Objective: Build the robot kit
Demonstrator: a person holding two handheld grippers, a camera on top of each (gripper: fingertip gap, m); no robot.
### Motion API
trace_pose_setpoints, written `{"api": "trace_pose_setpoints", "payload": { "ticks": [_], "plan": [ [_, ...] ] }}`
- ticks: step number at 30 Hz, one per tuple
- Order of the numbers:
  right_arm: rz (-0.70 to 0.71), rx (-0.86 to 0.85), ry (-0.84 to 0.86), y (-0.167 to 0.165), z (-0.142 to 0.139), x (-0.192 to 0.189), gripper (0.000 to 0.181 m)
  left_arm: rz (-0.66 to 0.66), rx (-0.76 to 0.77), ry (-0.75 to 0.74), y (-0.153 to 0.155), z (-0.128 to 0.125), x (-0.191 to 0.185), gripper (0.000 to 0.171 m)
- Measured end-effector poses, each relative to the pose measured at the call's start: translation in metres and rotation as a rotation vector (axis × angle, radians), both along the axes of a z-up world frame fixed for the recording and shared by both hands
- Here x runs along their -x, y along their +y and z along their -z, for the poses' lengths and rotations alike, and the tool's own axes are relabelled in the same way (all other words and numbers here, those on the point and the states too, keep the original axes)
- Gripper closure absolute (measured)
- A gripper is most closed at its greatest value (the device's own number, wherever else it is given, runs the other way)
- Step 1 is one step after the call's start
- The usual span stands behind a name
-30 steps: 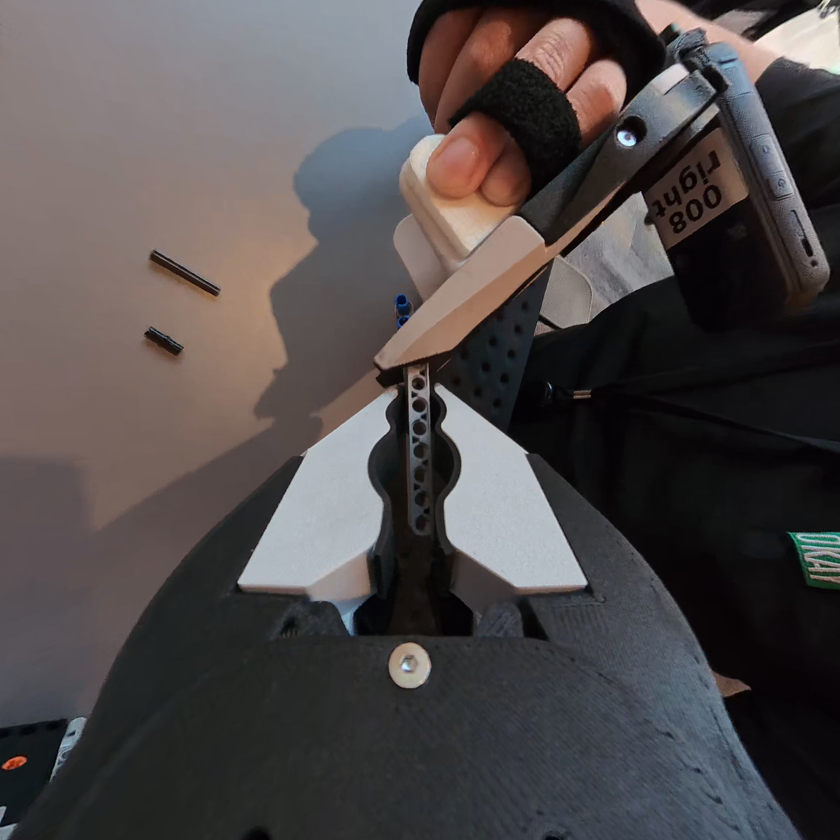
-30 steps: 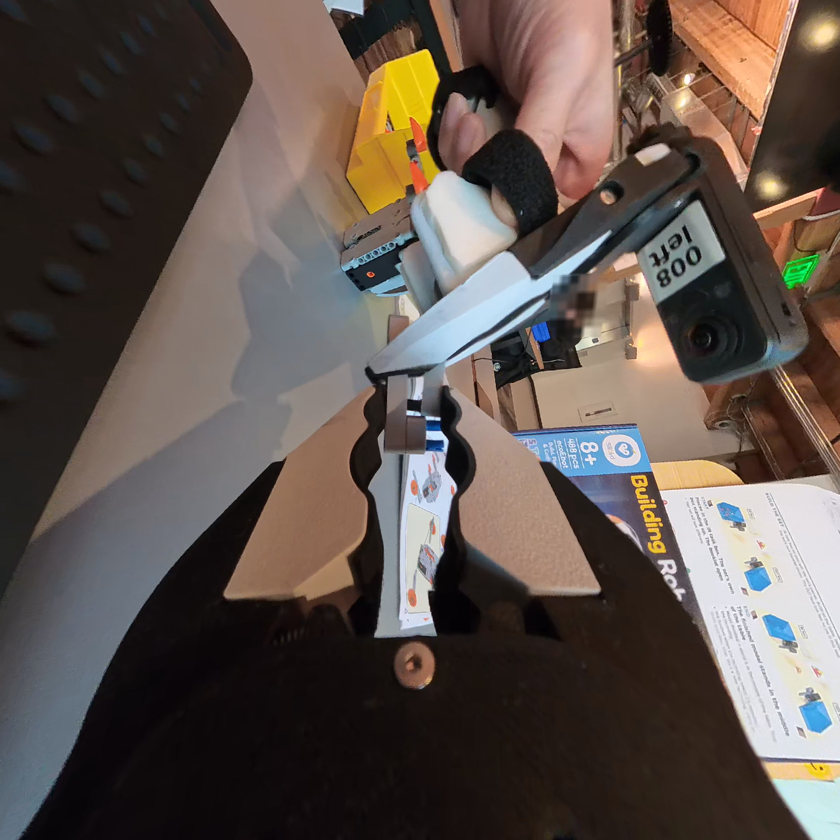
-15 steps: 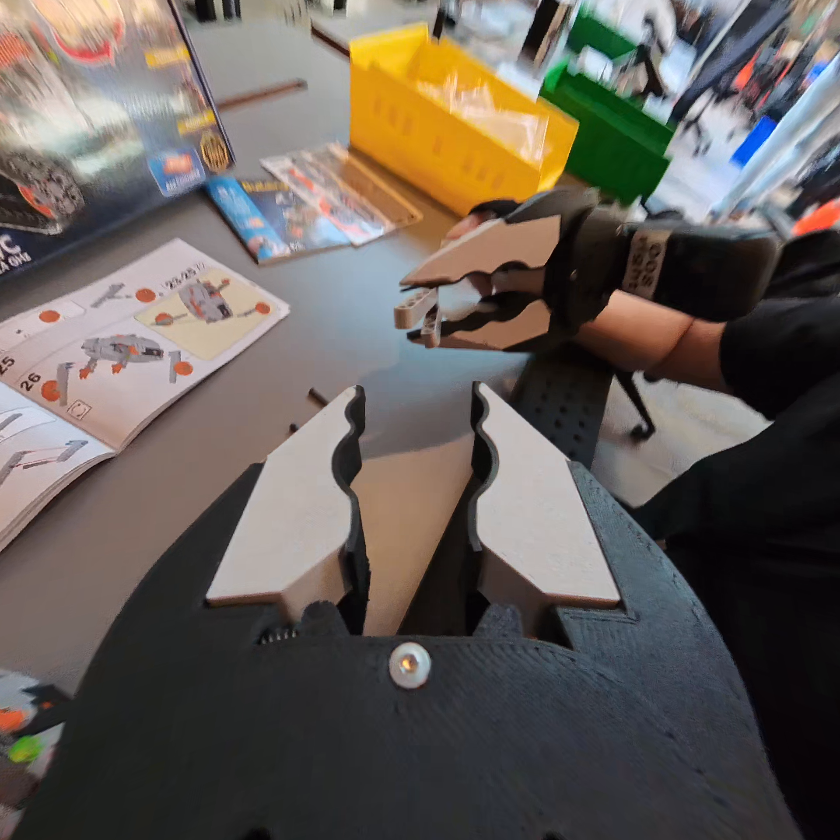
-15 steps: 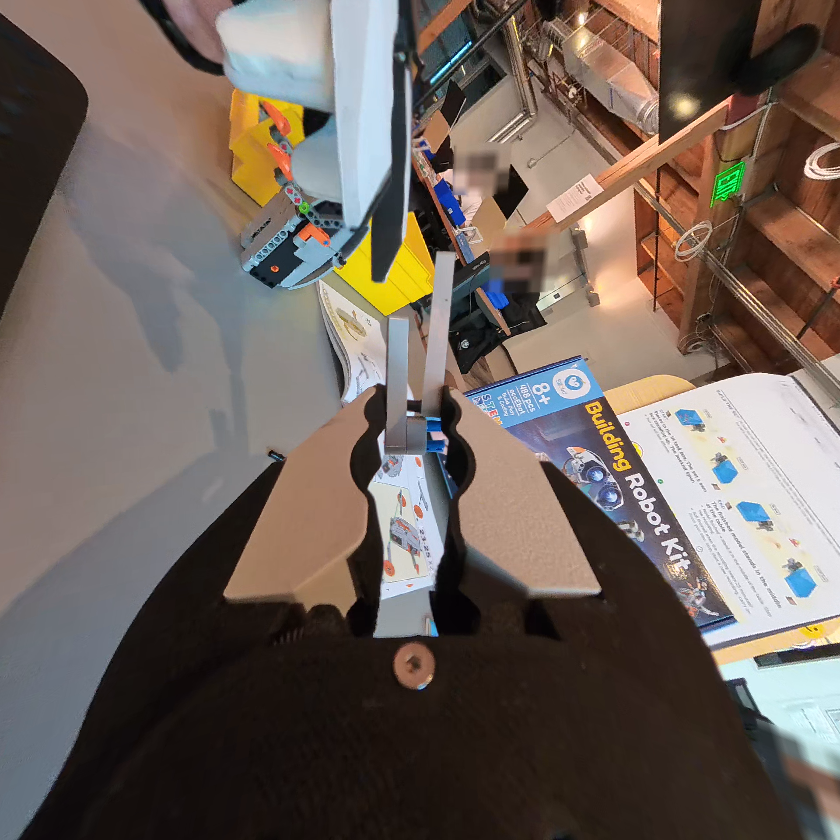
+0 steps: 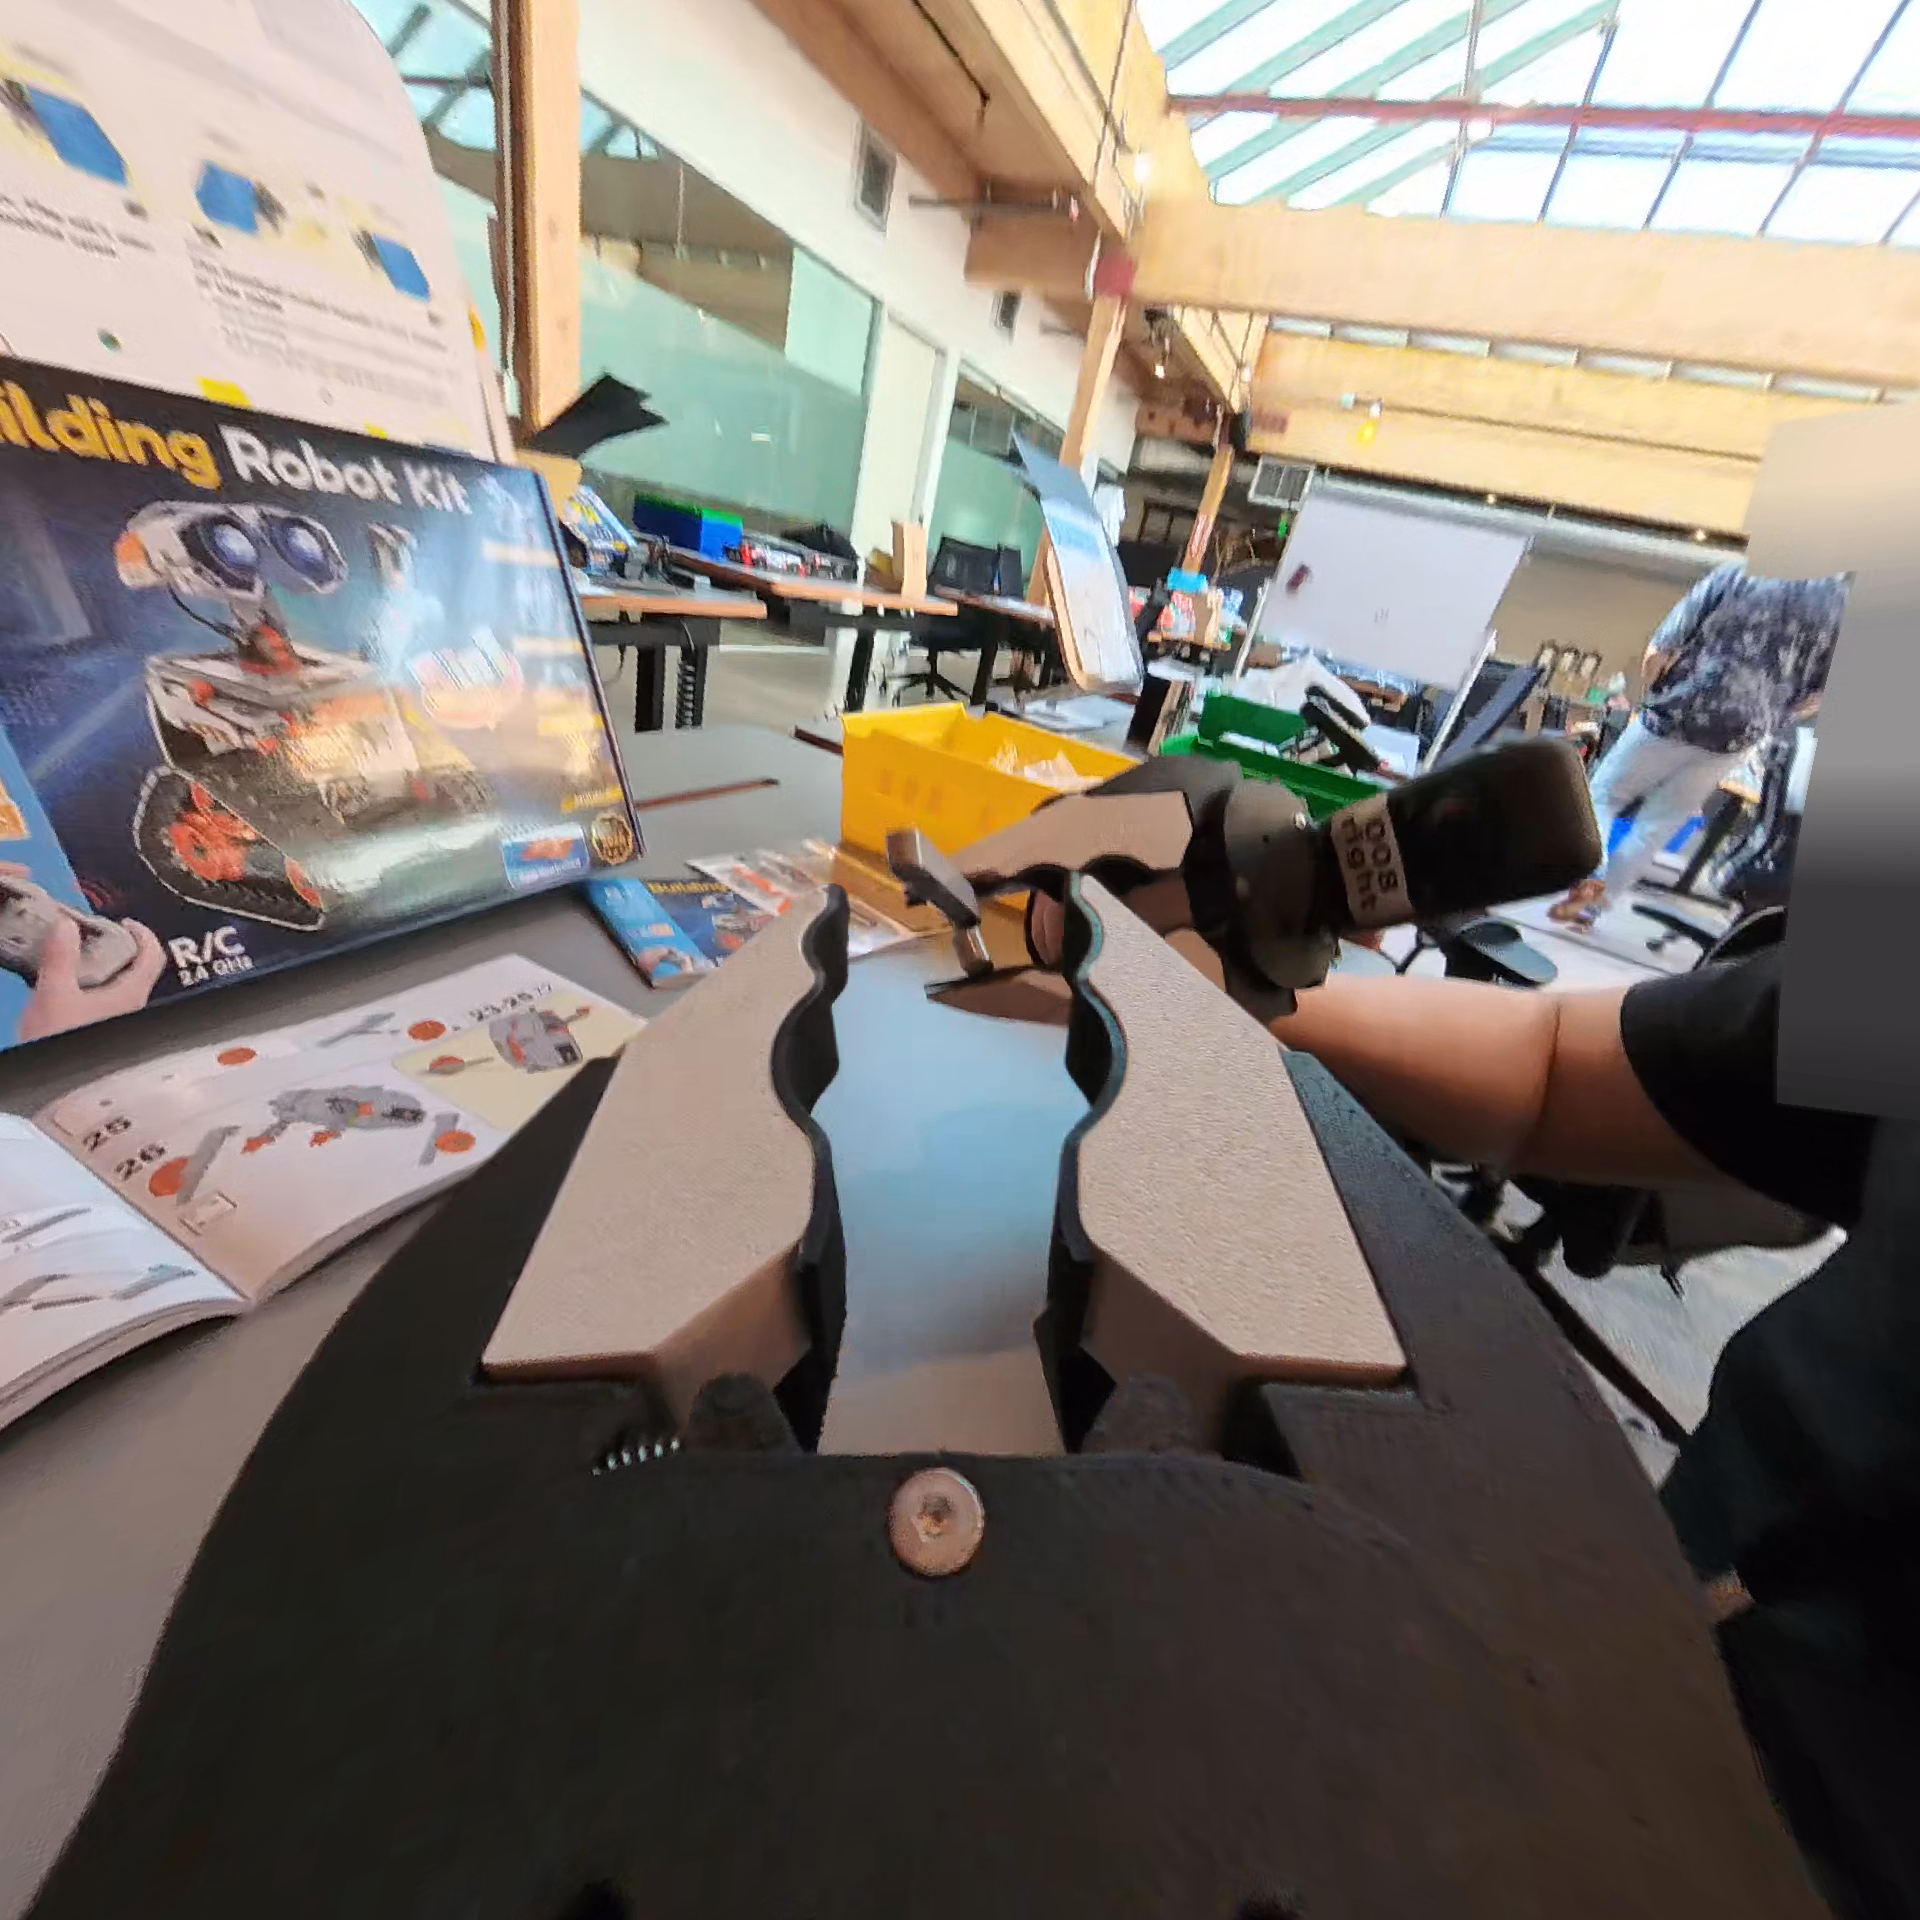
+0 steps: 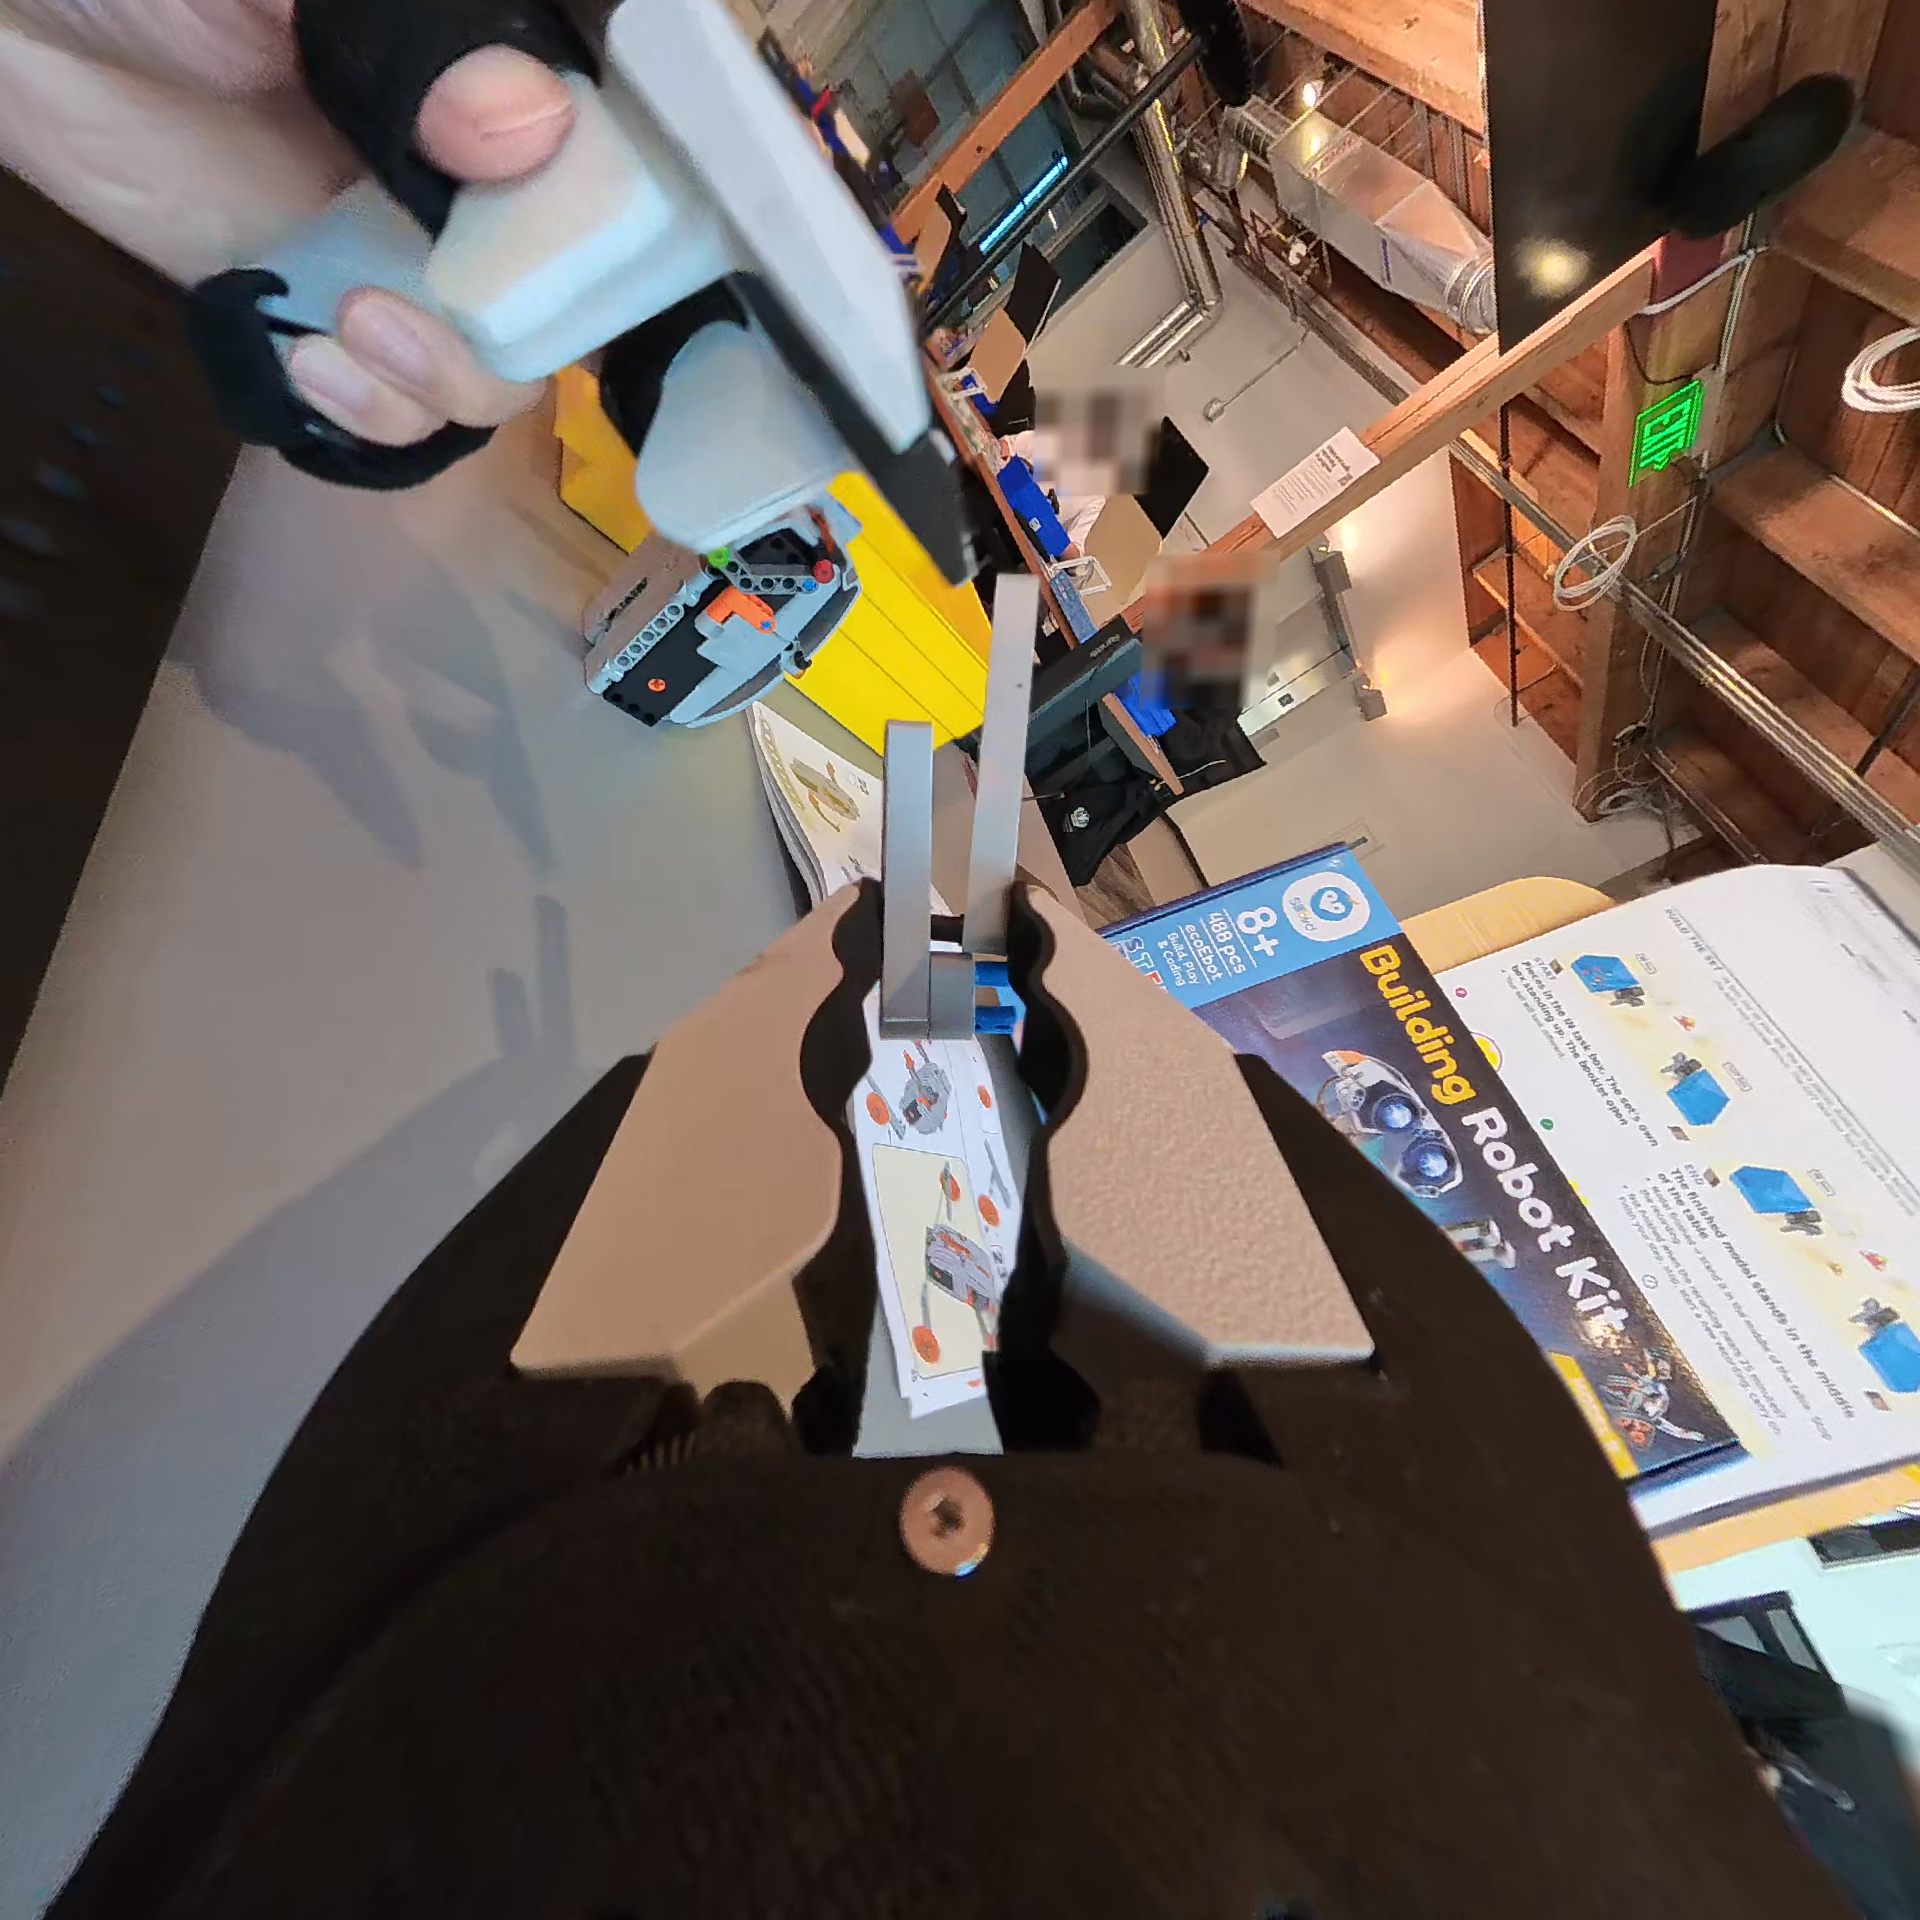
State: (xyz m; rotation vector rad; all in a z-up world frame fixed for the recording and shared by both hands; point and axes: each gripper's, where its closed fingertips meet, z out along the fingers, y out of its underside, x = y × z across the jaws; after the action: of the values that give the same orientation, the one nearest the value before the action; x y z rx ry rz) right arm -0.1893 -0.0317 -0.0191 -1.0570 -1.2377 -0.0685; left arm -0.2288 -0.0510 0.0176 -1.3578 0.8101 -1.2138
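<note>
My right gripper (image 6: 935, 920) is shut on a grey beam assembly (image 6: 906, 831): two long grey beams joined by blue pins, sticking up past the fingertips. My left gripper (image 5: 951, 899) is open and empty, held above the grey table (image 5: 935, 1143). In the left wrist view the right gripper (image 5: 961, 930) shows just beyond my left fingertips, holding the assembly (image 5: 914, 857). In the right wrist view the left gripper (image 6: 842, 509) hangs open at the upper left, in a person's gloved hand, just above the longer beam's tip and apart from it.
A robot kit box (image 5: 291, 707) stands at the left, with an open instruction booklet (image 5: 312, 1122) in front of it. A yellow bin (image 5: 935, 779) and a green bin (image 5: 1268, 748) sit behind. A partly built model (image 6: 707, 634) lies by the yellow bin. The tips of one gripper are about 6 cm away from the tips of the other. The partly built model (image 6: 707, 634) is about 20 cm from both grippers' fingertips.
My left gripper let go of the grey beam, opened, and pulled back and tilted up. The right gripper kept the assembly and swung away from the table.
</note>
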Motion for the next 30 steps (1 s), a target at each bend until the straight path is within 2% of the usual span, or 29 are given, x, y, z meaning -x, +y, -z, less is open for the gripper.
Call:
{"api": "trace_pose_setpoints", "payload": {
  "ticks": [2,6,13,18,23,26,30],
  "plan": [
    [0.011,-0.024,-0.029,0.0,0.002,0.001,0.159,-0.031,-0.006,0.011,0.006,-0.003,-0.001,0.132],
    [0.026,-0.059,-0.082,0.001,0.007,0.002,0.159,-0.11,-0.071,0.16,0.014,0.006,-0.01,0.131],
    [0.033,-0.09,-0.112,0.0,0.008,0.003,0.159,-0.195,-0.085,0.267,0.026,0.018,-0.022,0.128],
    [0.023,-0.068,-0.097,0.0,0.009,0.002,0.159,-0.212,-0.055,0.244,0.032,0.019,-0.019,0.128],
    [0.04,-0.048,-0.089,0.005,0.009,-0.001,0.159,-0.306,-0.037,0.167,0.042,0.009,0.005,0.127],
    [0.044,-0.045,-0.097,0.006,0.011,-0.001,0.159,-0.266,-0.017,0.186,0.037,0.015,0.001,0.118],
    [0.04,-0.053,-0.107,0.004,0.011,0.001,0.159,-0.27,-0.064,0.261,0.033,0.023,-0.012,0.117]
  ]
}}
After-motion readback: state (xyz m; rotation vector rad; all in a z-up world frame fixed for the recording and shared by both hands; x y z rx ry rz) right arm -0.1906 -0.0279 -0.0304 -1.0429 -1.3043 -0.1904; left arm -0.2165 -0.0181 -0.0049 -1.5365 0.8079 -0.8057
